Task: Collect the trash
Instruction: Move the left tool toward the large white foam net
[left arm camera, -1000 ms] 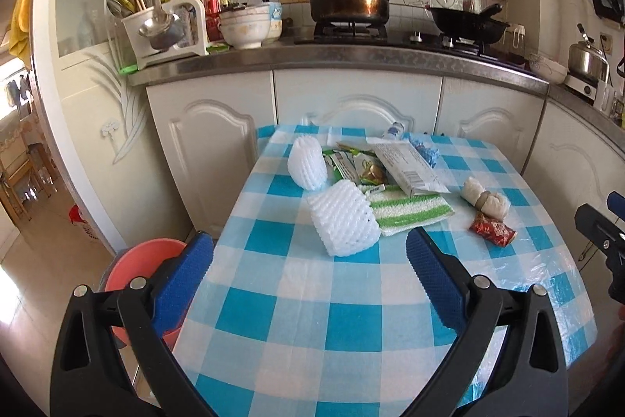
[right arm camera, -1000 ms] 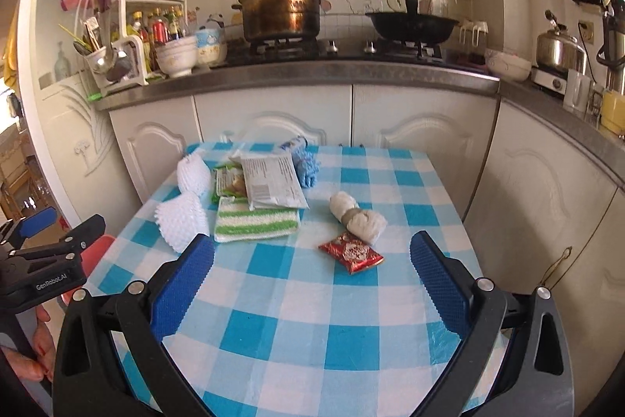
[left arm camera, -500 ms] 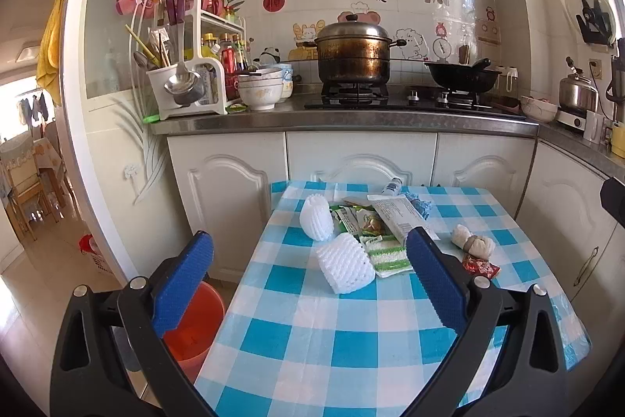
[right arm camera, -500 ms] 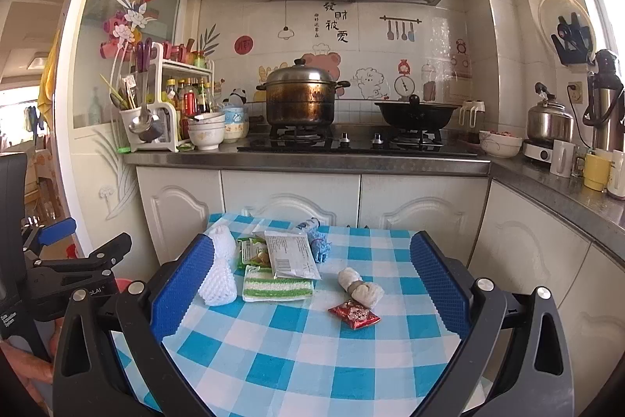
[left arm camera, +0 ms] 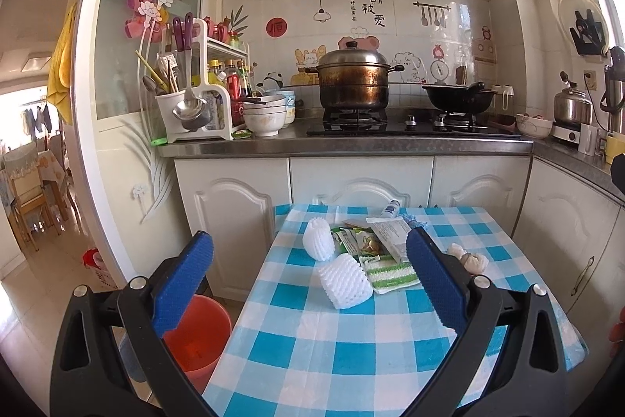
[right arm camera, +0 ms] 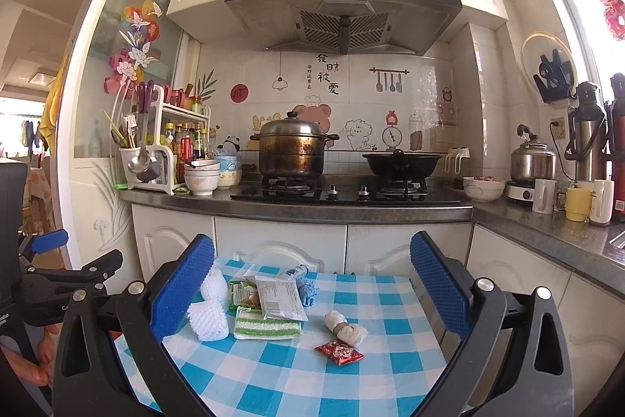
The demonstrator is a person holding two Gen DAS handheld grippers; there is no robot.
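Note:
Trash lies on the blue-checked table [left arm camera: 351,350]: two white foam fruit nets [left arm camera: 343,280] [right arm camera: 209,319], green snack wrappers [left arm camera: 359,241], a grey packet [right arm camera: 279,297], a green striped cloth [right arm camera: 267,329], a crumpled tissue wad [right arm camera: 345,327] and a red wrapper [right arm camera: 339,351]. My left gripper [left arm camera: 308,280] is open and empty, held back from the table above its near end. My right gripper [right arm camera: 312,284] is likewise open and empty, raised above the near edge. An orange bucket [left arm camera: 195,335] stands on the floor left of the table.
White cabinets and a dark counter [right arm camera: 312,208] run behind the table, with a steel pot [right arm camera: 293,149], a wok [right arm camera: 400,163], bowls [left arm camera: 265,118] and a utensil rack [left arm camera: 191,104]. A kettle [right arm camera: 533,159] and mugs stand on the right counter. A doorway opens at the left.
Both grippers have risen and pulled back from the table, tilting up; the table now looks smaller and the range hood and upper cabinets have come into view. Both stay open.

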